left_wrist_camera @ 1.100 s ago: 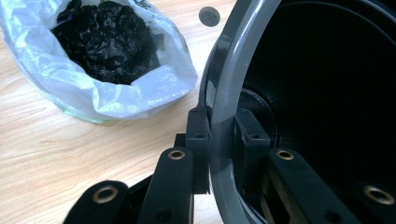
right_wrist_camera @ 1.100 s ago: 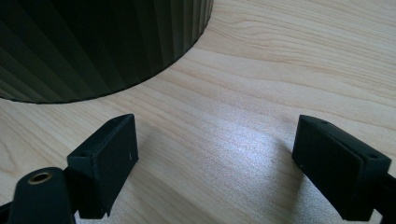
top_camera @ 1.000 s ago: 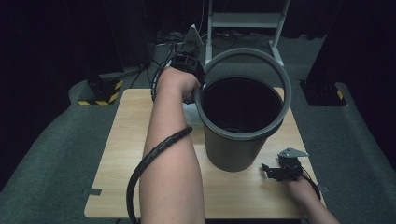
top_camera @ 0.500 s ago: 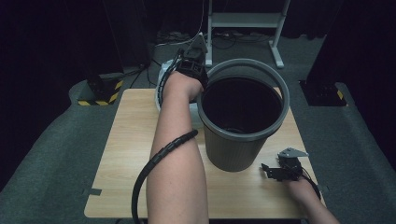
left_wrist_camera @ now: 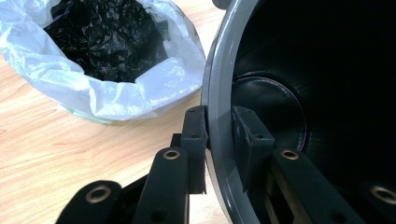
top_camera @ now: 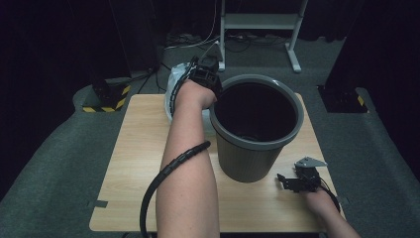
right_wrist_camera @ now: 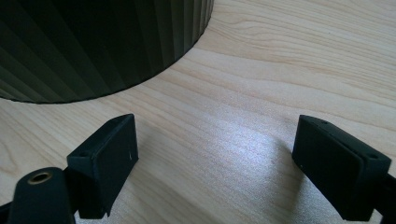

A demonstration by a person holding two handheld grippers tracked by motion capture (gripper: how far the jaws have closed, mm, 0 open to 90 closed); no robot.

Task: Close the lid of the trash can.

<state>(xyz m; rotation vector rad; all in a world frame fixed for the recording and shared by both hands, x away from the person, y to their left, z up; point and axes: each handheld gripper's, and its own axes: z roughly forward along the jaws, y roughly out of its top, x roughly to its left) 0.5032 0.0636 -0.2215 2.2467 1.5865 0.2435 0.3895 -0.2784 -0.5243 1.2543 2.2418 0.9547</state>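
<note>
A grey ribbed bin (top_camera: 245, 158) stands upright on the wooden table (top_camera: 133, 163), dark inside. My left gripper (top_camera: 214, 83) reaches over the bin's far-left rim (left_wrist_camera: 215, 93). One pad lies on the outer wall and the other inside, and both look pressed on the rim. Its jaws have just been opening a little with the rim between them. My right gripper (top_camera: 283, 179) rests on the table at the front right of the bin, open, with bare wood between its pads (right_wrist_camera: 215, 140). The bin's wall (right_wrist_camera: 93, 42) rises just ahead of it.
A white plastic bag (left_wrist_camera: 107, 93) with crumpled black plastic inside sits on the table just left of the bin, also seen as the bag (top_camera: 174, 84) behind my left hand. A white stand (top_camera: 257, 25) is on the floor beyond.
The bin has come down with my left hand and now sits lower and level on the table. The white bag has come into sight behind the hand. The right gripper has stayed put.
</note>
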